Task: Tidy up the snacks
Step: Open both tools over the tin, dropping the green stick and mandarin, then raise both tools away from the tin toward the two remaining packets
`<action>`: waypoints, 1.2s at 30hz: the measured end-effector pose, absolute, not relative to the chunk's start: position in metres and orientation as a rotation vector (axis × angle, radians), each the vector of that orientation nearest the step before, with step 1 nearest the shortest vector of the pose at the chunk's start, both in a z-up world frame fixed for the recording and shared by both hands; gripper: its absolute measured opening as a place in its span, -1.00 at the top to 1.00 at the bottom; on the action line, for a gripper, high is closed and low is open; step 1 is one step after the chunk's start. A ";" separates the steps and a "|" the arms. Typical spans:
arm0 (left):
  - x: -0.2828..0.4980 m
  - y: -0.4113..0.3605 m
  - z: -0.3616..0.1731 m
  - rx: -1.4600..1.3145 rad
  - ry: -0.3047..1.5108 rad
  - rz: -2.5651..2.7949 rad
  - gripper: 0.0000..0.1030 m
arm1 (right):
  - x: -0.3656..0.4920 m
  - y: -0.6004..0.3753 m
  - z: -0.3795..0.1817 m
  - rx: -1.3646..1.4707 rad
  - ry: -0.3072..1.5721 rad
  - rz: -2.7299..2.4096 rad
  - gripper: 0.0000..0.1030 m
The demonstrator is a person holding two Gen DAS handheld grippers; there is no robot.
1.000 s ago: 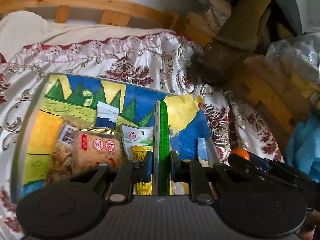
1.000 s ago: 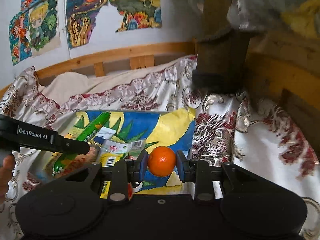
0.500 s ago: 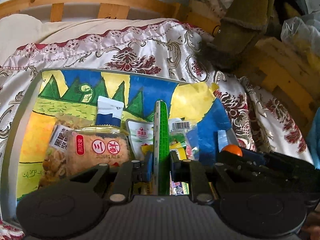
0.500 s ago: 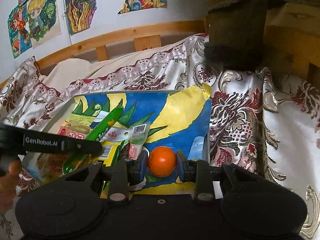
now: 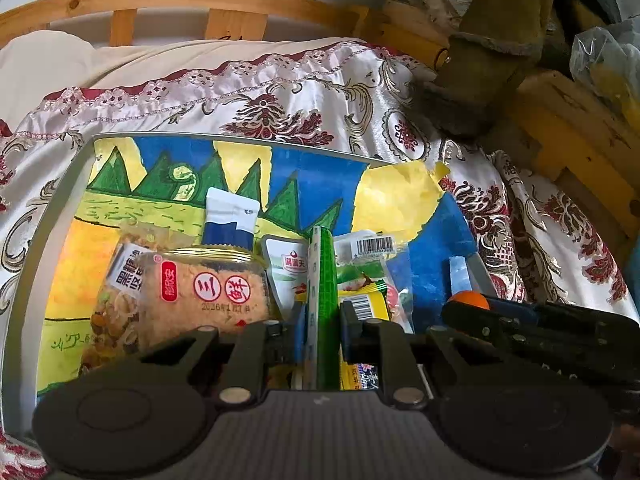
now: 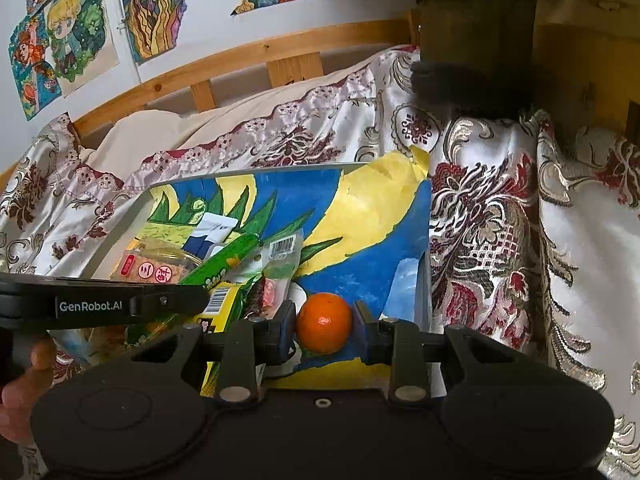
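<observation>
A white-rimmed tray point(image 5: 68, 184) lined with a blue, yellow and green painting lies on the patterned bedcloth. Several snack packs lie in its near left part: a brown pack with a red label point(image 5: 200, 284), a blue-and-white sachet point(image 5: 228, 220), a white sachet point(image 5: 286, 268) and a packet with a barcode point(image 5: 372, 248). My left gripper point(image 5: 320, 312) is shut on a flat green packet point(image 5: 326, 276), held edge-on just above those packs. My right gripper point(image 6: 325, 322) is shut on a small orange point(image 6: 324, 320), low over the tray's near right corner point(image 6: 420, 280).
A wooden bed rail point(image 5: 200, 0) runs behind the cream bedding. An olive fabric-covered post point(image 5: 492, 60) and yellow wooden blocks point(image 5: 580, 140) stand at the right. Drawings point(image 6: 72, 40) hang on the wall. A person's hand point(image 6: 24, 380) shows at the lower left.
Both grippers have sunk lower towards the tray, which now looks larger and nearer. The green packet and the orange stay held as before.
</observation>
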State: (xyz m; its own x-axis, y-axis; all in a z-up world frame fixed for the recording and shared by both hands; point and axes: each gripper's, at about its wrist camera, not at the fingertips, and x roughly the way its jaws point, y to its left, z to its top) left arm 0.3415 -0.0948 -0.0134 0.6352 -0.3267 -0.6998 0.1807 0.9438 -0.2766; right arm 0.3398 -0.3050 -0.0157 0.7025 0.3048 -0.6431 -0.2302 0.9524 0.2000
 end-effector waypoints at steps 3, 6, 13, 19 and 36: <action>0.342 -0.095 -0.013 -0.196 0.848 -0.279 0.63 | 0.341 -0.304 -0.016 0.103 0.737 0.296 0.34; 0.342 -0.094 -0.013 -0.199 0.858 -0.270 0.62 | 0.341 -0.302 -0.015 0.101 0.741 0.299 0.34; 0.334 -0.091 -0.002 -0.187 0.833 -0.244 0.24 | 0.336 -0.310 -0.002 0.126 0.686 0.269 -0.11; 0.318 -0.088 0.023 -0.182 0.761 -0.221 -0.25 | 0.313 -0.320 0.024 0.123 0.597 0.249 -0.45; 0.214 -0.067 0.100 -0.110 0.466 -0.130 -0.99 | 0.193 -0.322 0.103 0.068 0.329 0.243 -0.99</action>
State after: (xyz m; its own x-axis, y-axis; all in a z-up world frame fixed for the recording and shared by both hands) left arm 0.2143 -0.0672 0.0998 0.8855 -0.1500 -0.4398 0.0998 0.9858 -0.1353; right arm 0.1927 -0.3224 0.1026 0.9174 0.2475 -0.3117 -0.2253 0.9685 0.1058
